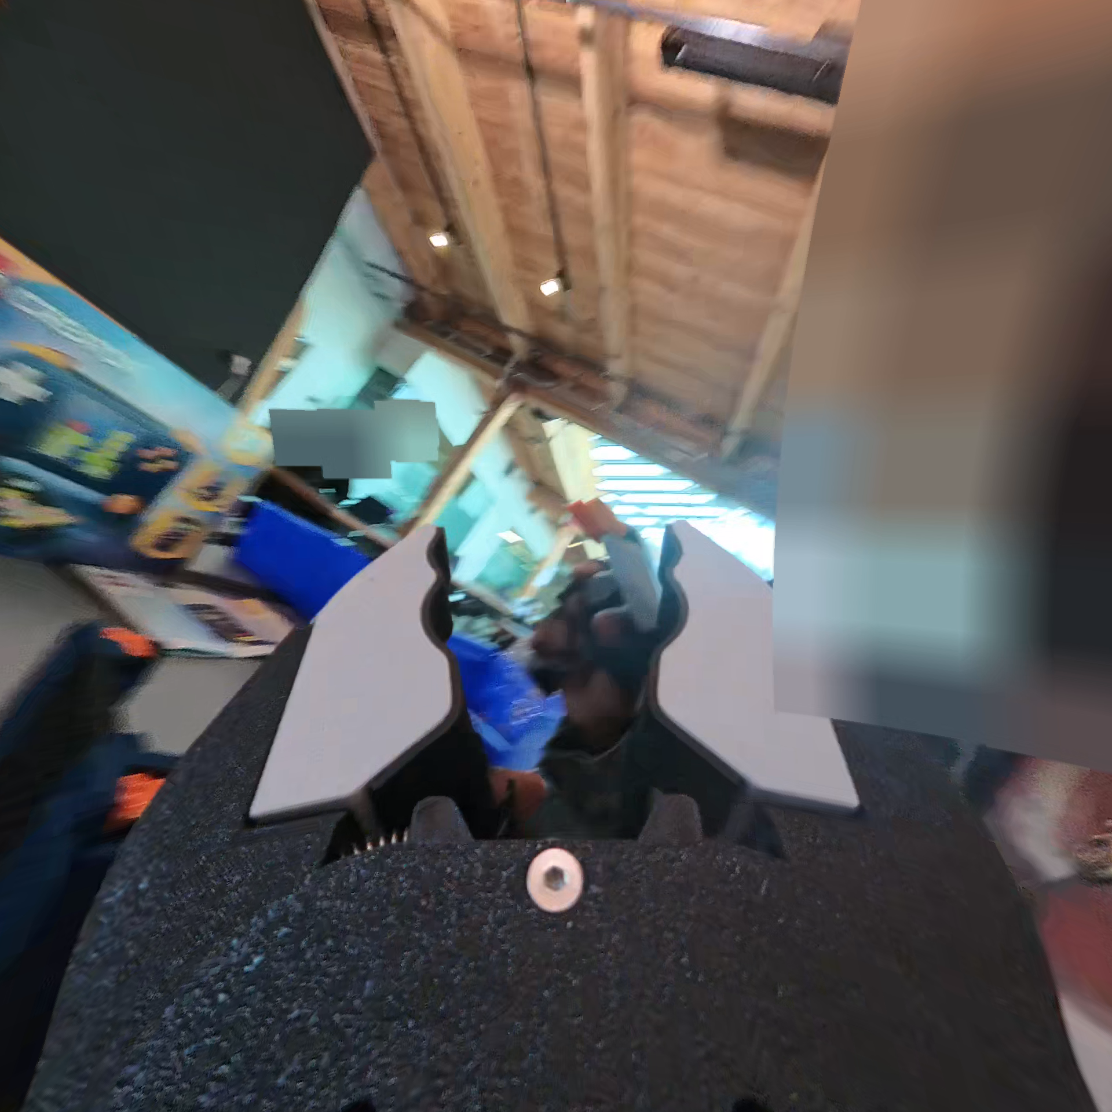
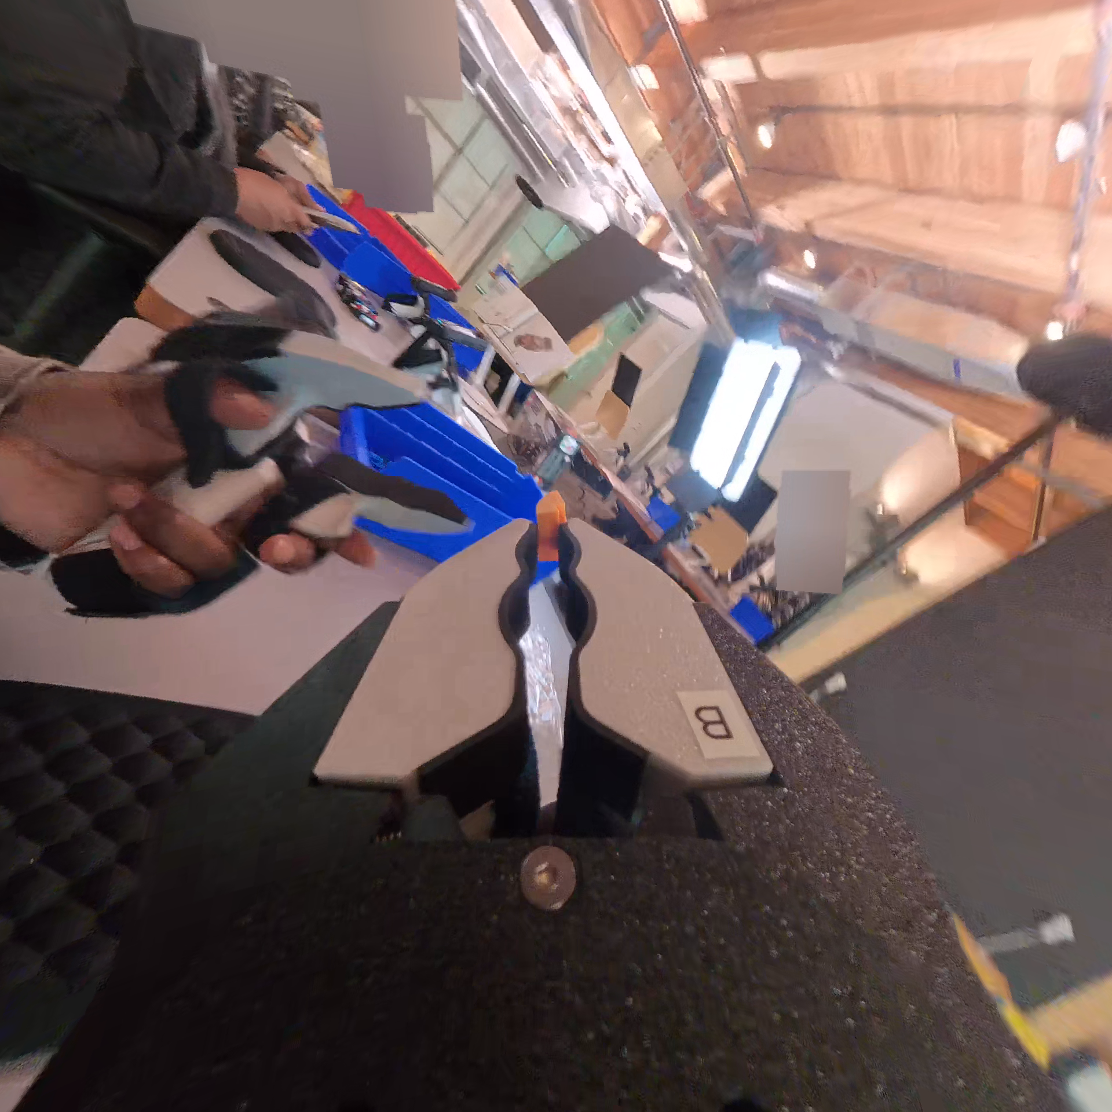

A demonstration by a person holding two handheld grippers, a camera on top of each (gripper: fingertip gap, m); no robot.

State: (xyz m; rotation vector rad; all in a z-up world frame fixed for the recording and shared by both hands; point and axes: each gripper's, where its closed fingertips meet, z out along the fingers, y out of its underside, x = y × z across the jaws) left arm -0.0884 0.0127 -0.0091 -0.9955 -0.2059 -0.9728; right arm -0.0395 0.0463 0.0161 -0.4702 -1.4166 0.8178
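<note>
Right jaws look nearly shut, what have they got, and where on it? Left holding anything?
The right gripper pinches a small orange block by its lower part at the jaw tips. The left gripper is open, holding nothing.

Grey wavy-edged fingers [image 2: 632, 650], black textured body [image 2: 541, 993], silver screw [image 2: 547, 877]

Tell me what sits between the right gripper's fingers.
The right gripper is shut on a small orange block, pinched at the fingertips. Its top pokes out above them; the lower part is covered by the fingers. Blue bins lie beyond.
</note>
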